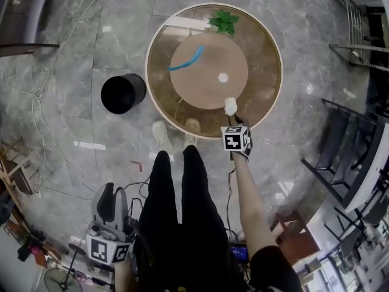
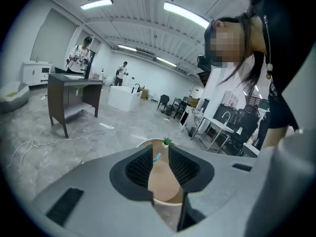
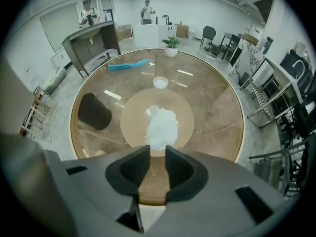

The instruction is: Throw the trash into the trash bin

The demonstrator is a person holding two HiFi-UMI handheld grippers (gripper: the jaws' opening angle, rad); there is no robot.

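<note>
A crumpled white paper wad (image 1: 230,106) (image 3: 161,125) lies at the near edge of the tan inner disc of a round glass table (image 1: 267,35). My right gripper (image 1: 233,116) (image 3: 158,150) points steeply down at it, open, its fingertips flanking the wad's near end; whether they touch it I cannot tell. A blue strip (image 1: 185,59) (image 3: 128,65) and a small white disc (image 1: 223,77) also lie on the table. The black trash bin (image 1: 123,93) (image 3: 94,111) stands on the floor left of the table. My left gripper (image 1: 113,194) (image 2: 159,154) hangs low by my left leg, open and empty.
A small potted plant (image 1: 223,21) stands at the table's far edge. White cables (image 1: 42,93) trail over the marble floor at left, and a small red object (image 1: 135,164) lies near my feet. Dark chairs and racks (image 1: 346,151) stand at right. People stand by desks far off.
</note>
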